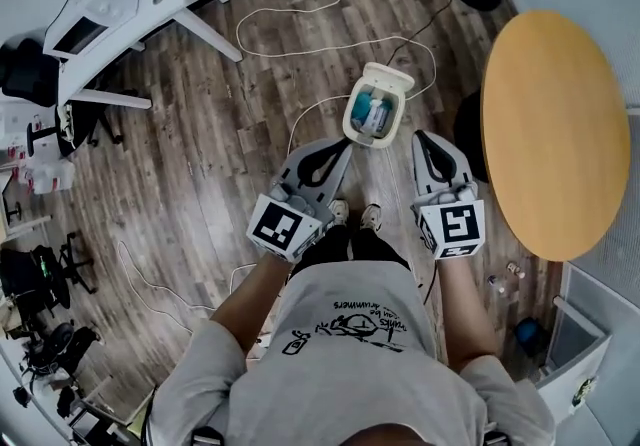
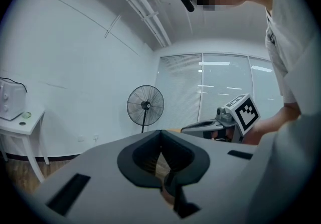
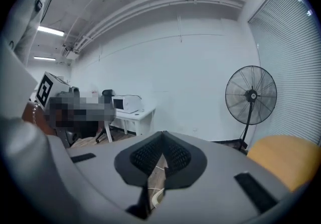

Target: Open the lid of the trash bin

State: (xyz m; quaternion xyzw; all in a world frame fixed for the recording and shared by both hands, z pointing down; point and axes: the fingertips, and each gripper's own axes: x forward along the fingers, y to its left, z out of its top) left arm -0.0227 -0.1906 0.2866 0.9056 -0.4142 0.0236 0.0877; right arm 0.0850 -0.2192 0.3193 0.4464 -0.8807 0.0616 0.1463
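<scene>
Only the head view showed the bin (image 1: 378,106). It stood on the wood floor (image 1: 230,144) just ahead of the person's shoes (image 1: 356,215). Both tongs views looked level across the room and missed it.

The left tongs (image 1: 338,146) hung near the bin's left side and the right tongs (image 1: 426,138) near its right side, both clear of it. Each tongs view showed its own jaws closed tip to tip with nothing between them, only a thin strip of floor visible through the slit behind the tips.

The left tongs view alone caught the right tongs from the side, with the marker cube (image 2: 245,111). It also showed a fan (image 2: 145,106) against window blinds (image 2: 225,92). The right tongs view alone showed a microwave (image 3: 125,103) on a white tabletop (image 3: 135,113).

From above, the round tabletop (image 1: 555,134) lay to the right of the bin. The white tabletop lay well to its left and beyond it. A white cable (image 1: 300,44) looped over the floor behind it.

The bin was small and cream-coloured. Its lid (image 1: 388,80) was open and tipped back on the far side. Inside sat blue and white rubbish (image 1: 371,115).
</scene>
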